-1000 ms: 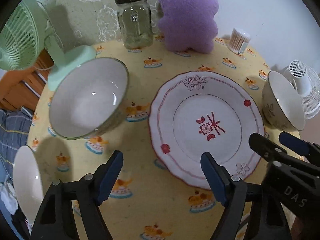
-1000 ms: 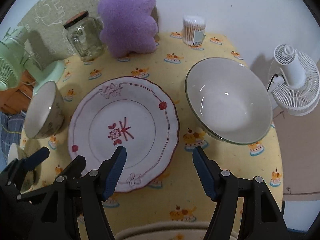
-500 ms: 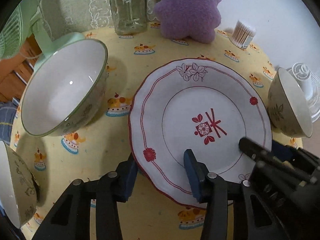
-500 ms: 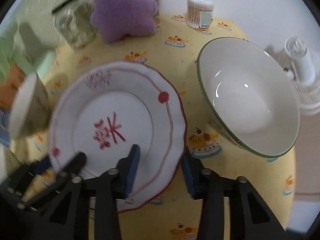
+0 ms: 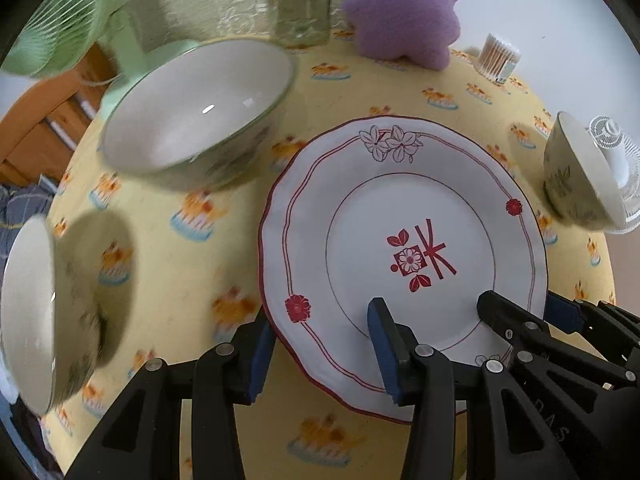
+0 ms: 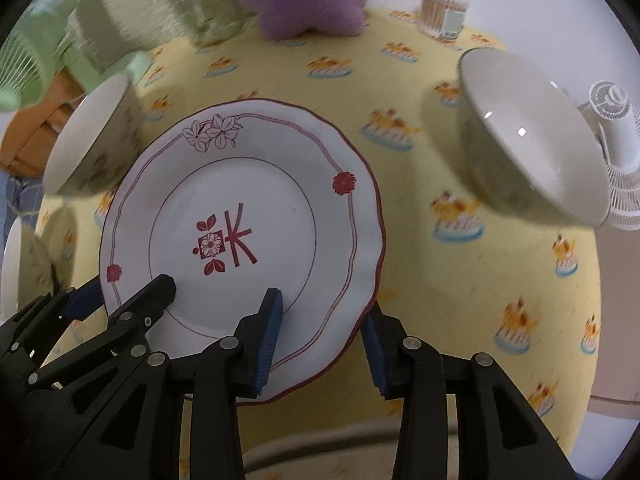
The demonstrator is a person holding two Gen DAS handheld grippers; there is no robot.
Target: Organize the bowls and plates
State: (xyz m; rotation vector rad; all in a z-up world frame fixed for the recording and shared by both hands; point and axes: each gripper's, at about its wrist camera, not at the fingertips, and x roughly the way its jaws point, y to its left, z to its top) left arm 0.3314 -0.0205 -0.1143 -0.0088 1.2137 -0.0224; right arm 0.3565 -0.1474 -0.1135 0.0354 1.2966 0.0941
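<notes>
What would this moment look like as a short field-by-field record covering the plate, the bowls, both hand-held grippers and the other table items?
Plate: plate, white with a red floral pattern, empty, between two bowls
Left hand-held gripper: clamped across the plate's near rim
Right hand-held gripper: jaws opening slightly, same rim between them, pads touching it
Bowls: bowl by green fan, bowl by white fan, third bowl at left edge; all empty, none touching the plate
Background: glass jar, purple plush, cotton swab tub
</notes>
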